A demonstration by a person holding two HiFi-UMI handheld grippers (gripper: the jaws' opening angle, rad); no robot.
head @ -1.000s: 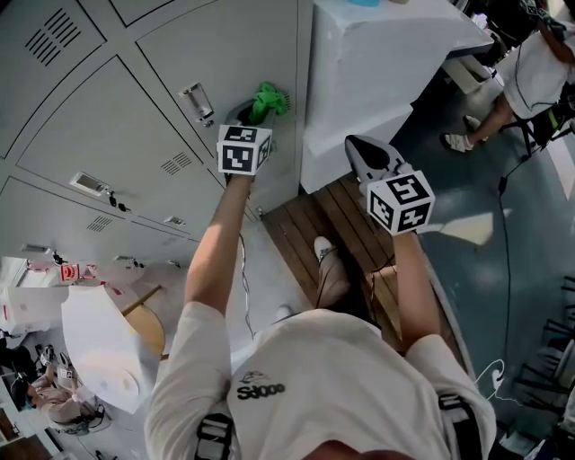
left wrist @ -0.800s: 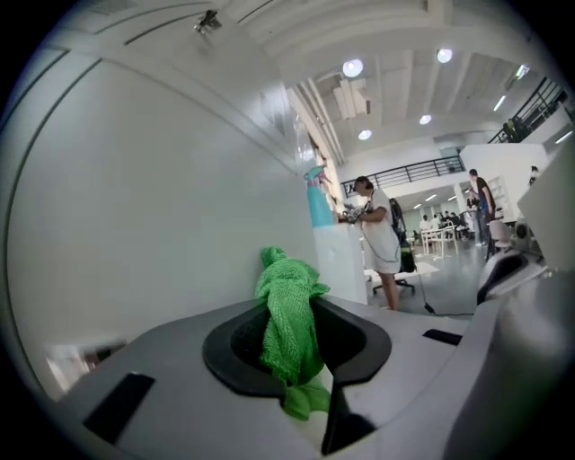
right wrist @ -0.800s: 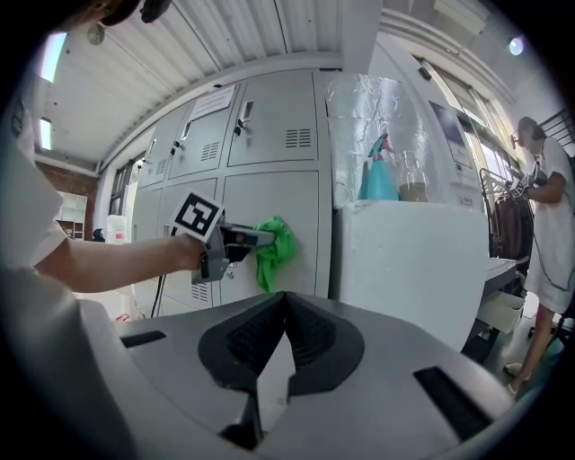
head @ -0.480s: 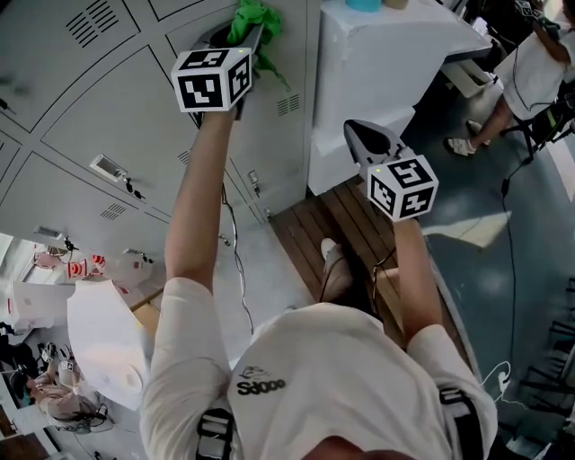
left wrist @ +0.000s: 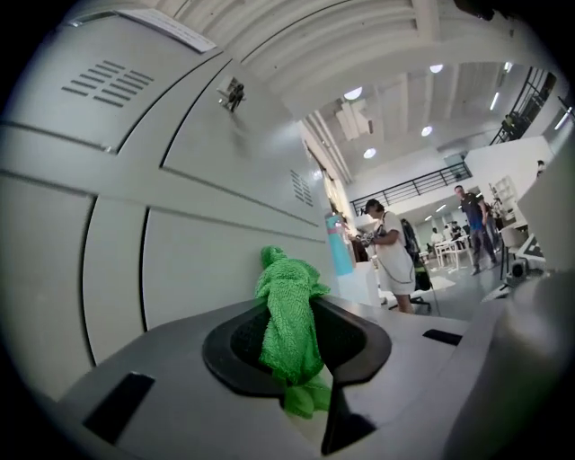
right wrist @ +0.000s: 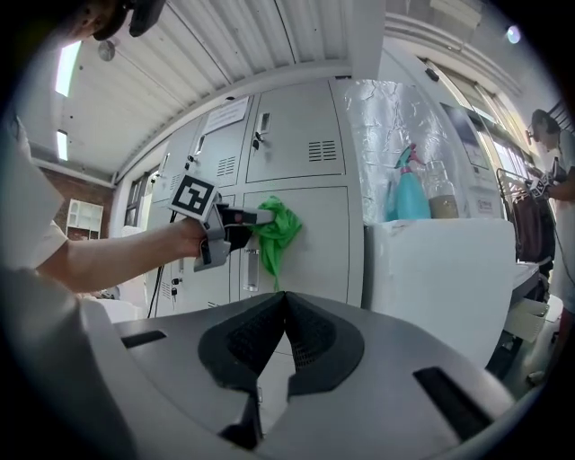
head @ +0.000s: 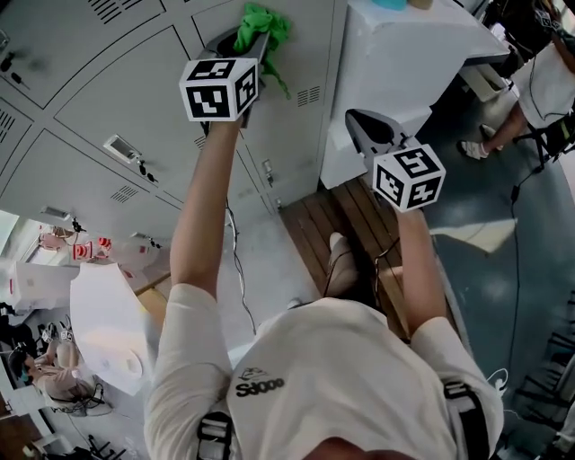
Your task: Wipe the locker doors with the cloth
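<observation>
Two claws up: left claw (left wrist: pixel 301 359) is clamped on the green cloth (head: pixel 263 22), held right at a grey locker door (head: pixel 135 85) top middle of the head view, right claw (right wrist: pixel 284 310) is shut on nothing, centre right, off the lockers

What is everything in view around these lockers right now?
cloth: one, green, clamped in the left gripper, up at a locker door.
locker doors: several, grey, vented, forming the wall ahead.
cabinet: one, white, right of the lockers.
spray bottle: one, teal, on top of the cabinet.
bottle: one, clear with brownish contents, beside the spray bottle.
wooden platform: one, brown slats, on the floor by the cabinet.
bystanders: several, out beyond the cabinet.
left gripper: grey, raised, jaws shut on the cloth.
right gripper: grey, held back, jaws together, empty.
</observation>
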